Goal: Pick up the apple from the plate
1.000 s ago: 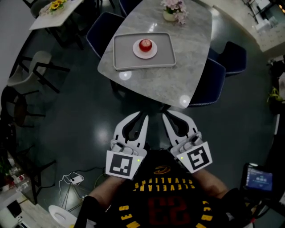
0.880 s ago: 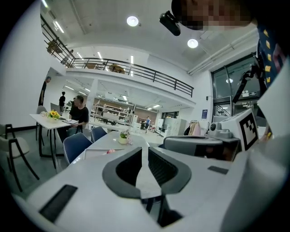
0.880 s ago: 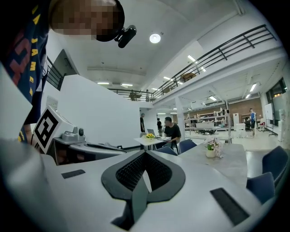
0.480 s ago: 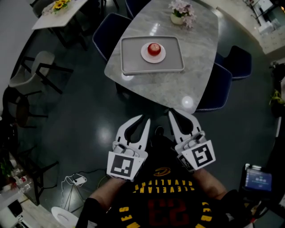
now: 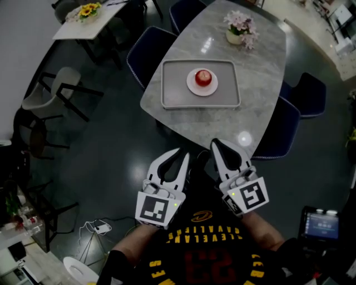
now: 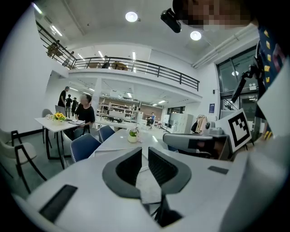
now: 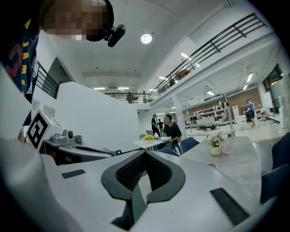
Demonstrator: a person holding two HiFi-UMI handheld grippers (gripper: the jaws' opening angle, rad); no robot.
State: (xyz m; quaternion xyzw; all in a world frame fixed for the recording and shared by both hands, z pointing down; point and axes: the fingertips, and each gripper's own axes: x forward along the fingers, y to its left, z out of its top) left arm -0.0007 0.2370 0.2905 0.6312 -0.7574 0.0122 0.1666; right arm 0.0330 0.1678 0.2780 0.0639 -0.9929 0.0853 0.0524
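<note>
In the head view a red apple (image 5: 203, 77) sits on a small white plate (image 5: 192, 84) in a grey tray (image 5: 172, 89) on the marble table (image 5: 222, 119). Both grippers hang over the dark floor, short of the table's near edge and well apart from the apple. My left gripper (image 5: 181, 151) (image 6: 145, 152) stands open by a narrow gap with nothing between its jaws. The right gripper (image 5: 217, 142) (image 7: 145, 153) is shut and empty, its tips near the table's near corner. The gripper views show no apple.
A vase of pink flowers (image 5: 240, 29) (image 6: 132, 135) (image 7: 216, 147) stands at the table's far end. Blue chairs (image 5: 150, 53) (image 5: 281, 131) (image 5: 308, 94) flank the table. A side table with sunflowers (image 5: 89, 11) and a white chair (image 5: 58, 83) stand left. People sit and walk farther off.
The table and tray have slid down and right in the head view, nearer to me. Both grippers have come closer to the table's near edge, jaws unchanged.
</note>
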